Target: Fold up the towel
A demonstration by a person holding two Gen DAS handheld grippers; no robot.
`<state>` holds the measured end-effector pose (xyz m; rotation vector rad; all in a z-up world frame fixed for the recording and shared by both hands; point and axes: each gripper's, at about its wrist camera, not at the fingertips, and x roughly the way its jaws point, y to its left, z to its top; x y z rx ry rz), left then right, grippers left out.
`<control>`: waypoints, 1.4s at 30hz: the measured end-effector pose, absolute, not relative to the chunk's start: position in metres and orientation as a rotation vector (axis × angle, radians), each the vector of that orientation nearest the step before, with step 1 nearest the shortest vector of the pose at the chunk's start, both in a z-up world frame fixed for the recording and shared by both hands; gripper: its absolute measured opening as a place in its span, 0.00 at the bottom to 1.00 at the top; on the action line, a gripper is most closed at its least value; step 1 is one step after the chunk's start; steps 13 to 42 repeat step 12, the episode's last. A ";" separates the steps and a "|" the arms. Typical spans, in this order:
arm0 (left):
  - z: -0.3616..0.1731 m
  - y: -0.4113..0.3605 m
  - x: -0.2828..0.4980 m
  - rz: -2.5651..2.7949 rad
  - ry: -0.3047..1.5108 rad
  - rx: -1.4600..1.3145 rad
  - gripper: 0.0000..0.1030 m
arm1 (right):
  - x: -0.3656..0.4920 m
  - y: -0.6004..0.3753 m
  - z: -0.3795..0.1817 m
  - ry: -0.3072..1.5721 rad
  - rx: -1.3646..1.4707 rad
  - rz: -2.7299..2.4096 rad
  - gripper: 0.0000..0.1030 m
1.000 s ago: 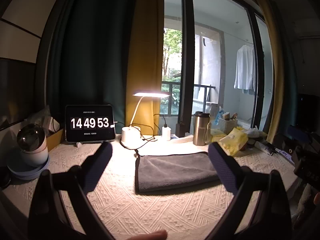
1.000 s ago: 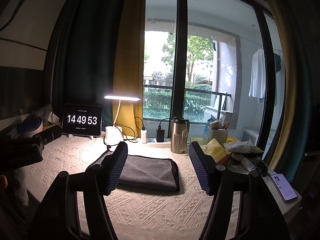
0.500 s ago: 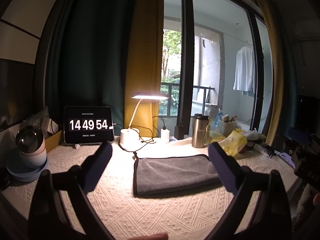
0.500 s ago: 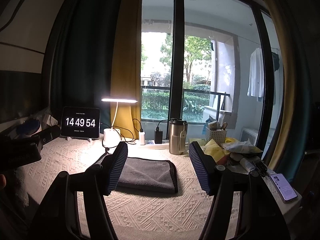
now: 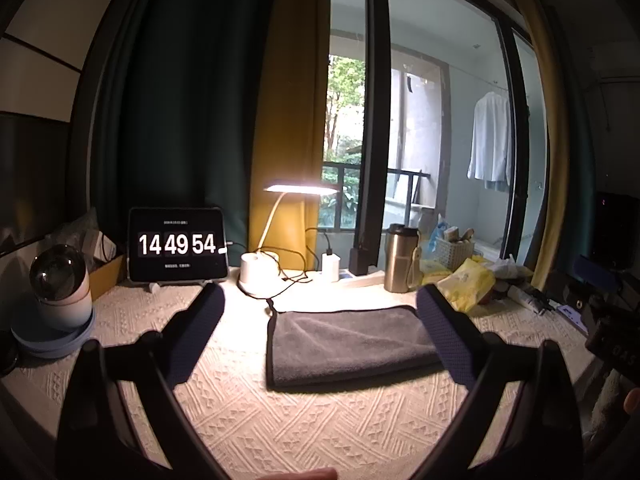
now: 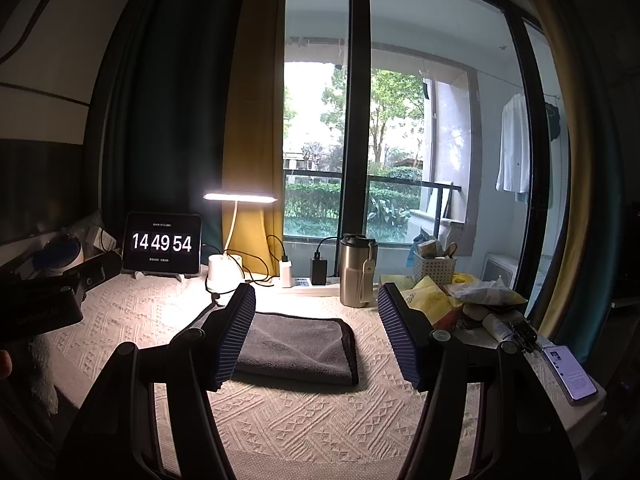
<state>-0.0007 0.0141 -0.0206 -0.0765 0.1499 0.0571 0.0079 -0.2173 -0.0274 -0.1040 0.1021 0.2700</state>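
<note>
A grey towel [image 5: 348, 340] lies folded flat on the cream patterned tablecloth [image 5: 280, 420], also seen in the right wrist view [image 6: 296, 346]. My left gripper [image 5: 320, 332] is open and empty, held above the table in front of the towel, apart from it. My right gripper [image 6: 316, 336] is open and empty, also held back from the towel. The left gripper's body shows at the left edge of the right wrist view [image 6: 44, 304].
At the back stand a tablet clock [image 5: 178, 244], a lit desk lamp [image 5: 260, 272], a steel tumbler [image 5: 400, 258], chargers and a basket [image 6: 434, 266]. A yellow bag [image 5: 468, 284] and clutter sit right; a phone [image 6: 570, 374] lies at the right edge. A camera [image 5: 60, 292] sits left.
Both grippers have drifted slightly, so the towel sits a little lower in both views. The towel has not moved. The clock went from 14:49:53 to 14:49:54.
</note>
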 end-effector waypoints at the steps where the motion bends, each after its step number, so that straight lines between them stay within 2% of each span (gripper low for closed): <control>1: -0.021 0.014 -0.001 0.057 0.150 -0.076 0.95 | 0.008 -0.218 -0.027 0.103 -0.103 0.269 0.65; 12: -0.030 0.013 0.009 0.021 0.204 -0.098 0.95 | 0.015 -0.217 -0.034 0.126 -0.103 0.279 0.65; 42: -0.030 0.013 0.009 0.021 0.204 -0.098 0.95 | 0.015 -0.217 -0.034 0.126 -0.103 0.279 0.65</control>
